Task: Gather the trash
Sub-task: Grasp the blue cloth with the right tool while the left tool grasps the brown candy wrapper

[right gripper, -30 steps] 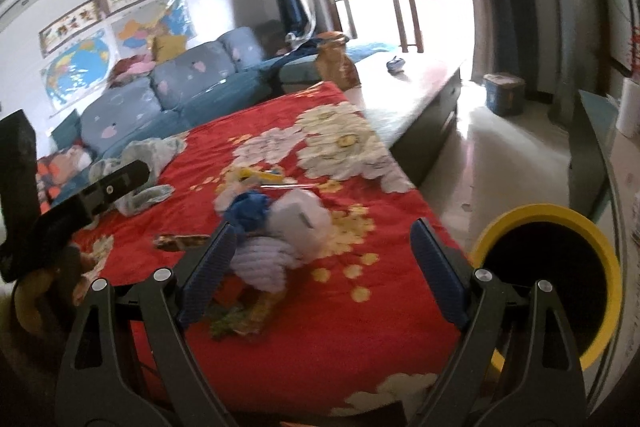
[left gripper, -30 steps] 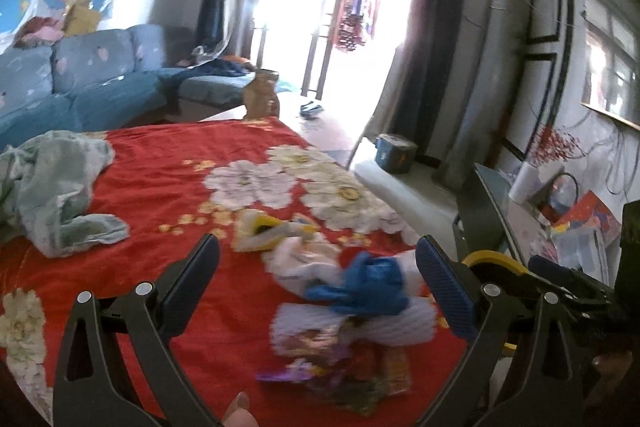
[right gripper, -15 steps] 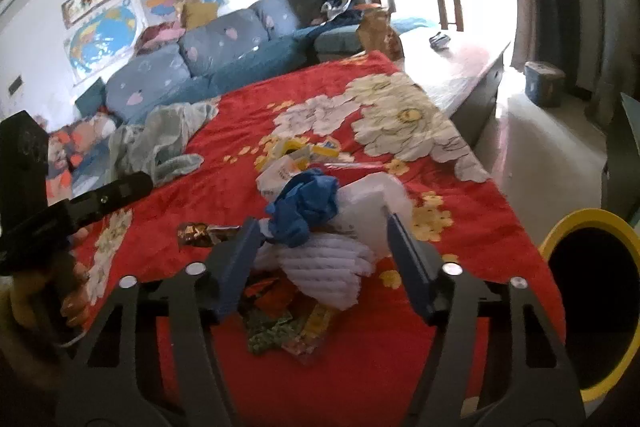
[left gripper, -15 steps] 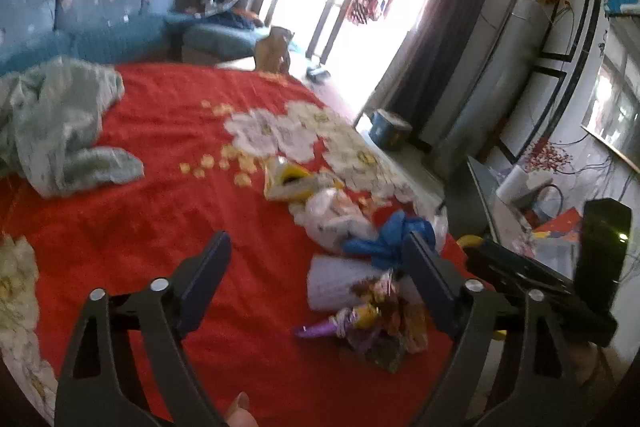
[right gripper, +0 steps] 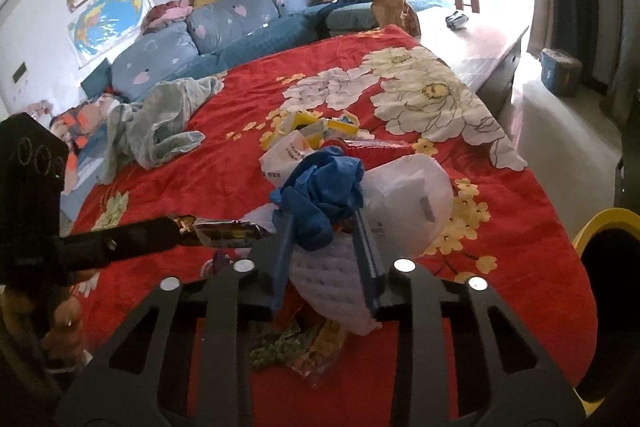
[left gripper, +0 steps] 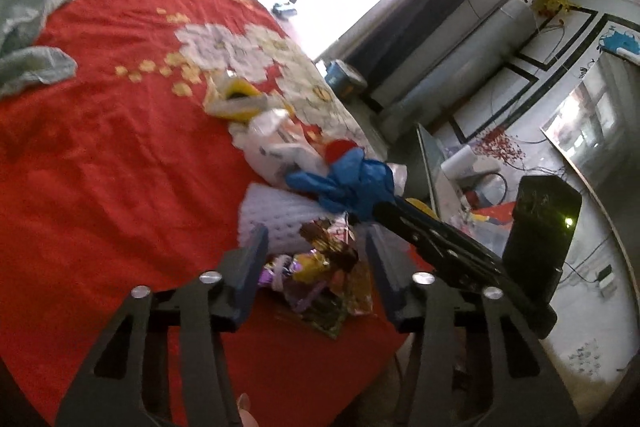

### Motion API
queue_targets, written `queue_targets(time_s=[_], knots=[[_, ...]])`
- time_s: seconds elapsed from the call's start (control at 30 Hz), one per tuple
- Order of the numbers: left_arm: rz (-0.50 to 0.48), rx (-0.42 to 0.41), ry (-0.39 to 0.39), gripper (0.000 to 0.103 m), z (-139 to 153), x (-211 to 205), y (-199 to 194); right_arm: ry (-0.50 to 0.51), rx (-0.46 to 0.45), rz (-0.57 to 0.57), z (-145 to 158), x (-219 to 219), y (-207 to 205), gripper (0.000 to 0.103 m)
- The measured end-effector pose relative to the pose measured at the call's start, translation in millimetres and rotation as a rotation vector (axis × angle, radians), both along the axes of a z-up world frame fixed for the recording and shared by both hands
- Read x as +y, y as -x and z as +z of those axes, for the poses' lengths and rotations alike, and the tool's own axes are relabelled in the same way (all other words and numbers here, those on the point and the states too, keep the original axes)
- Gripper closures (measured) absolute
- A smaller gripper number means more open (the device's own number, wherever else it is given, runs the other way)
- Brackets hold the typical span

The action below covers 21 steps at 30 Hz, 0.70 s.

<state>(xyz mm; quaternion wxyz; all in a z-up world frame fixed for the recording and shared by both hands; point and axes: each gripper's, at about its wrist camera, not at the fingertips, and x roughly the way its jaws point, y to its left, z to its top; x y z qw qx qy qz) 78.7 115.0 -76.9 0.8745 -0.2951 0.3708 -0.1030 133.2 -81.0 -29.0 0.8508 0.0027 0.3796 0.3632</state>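
Note:
A pile of trash lies on the red flowered blanket (left gripper: 100, 167): a blue glove (right gripper: 320, 191), a white foam net (right gripper: 332, 279), a white plastic bag (right gripper: 408, 203), shiny snack wrappers (left gripper: 320, 267) and yellow packaging (left gripper: 236, 99). My left gripper (left gripper: 316, 263) has its jaws partly closed around the snack wrappers. My right gripper (right gripper: 324, 259) has its jaws closing on the blue glove and foam net. In the left wrist view the right gripper's fingers (left gripper: 400, 215) reach into the blue glove (left gripper: 348, 183).
A yellow-rimmed bin (right gripper: 608, 259) stands off the blanket's right edge. A grey-green cloth (right gripper: 160, 123) lies at the blanket's left. A blue sofa (right gripper: 224, 27) stands behind. A blue box (right gripper: 560, 71) sits on the floor by the curtains.
Both grippers have moved down and forward into the trash pile, and their jaws have narrowed from wide open to partly closed around the wrappers and the glove.

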Motion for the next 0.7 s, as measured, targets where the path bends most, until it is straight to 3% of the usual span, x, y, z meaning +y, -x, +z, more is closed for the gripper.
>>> queue_targets(time_s=[0.07, 0.37, 0.7], knots=[[-0.007, 0.003, 0.004, 0.08, -3.0, -2.9, -1.4, 0.0, -0.002, 0.004, -0.6, 0.7, -0.6, 0.088], [0.001, -0.055, -0.008, 0.08, 11.9, 1.2, 3.5, -0.013, -0.029, 0.003, -0.4, -1.1, 2.1, 0.099], [0.019, -0.149, -0.124, 0.081, 43.5, -3.6, 14.1, -0.063, -0.081, -0.01, 19.0, -14.2, 9.1, 0.101]])
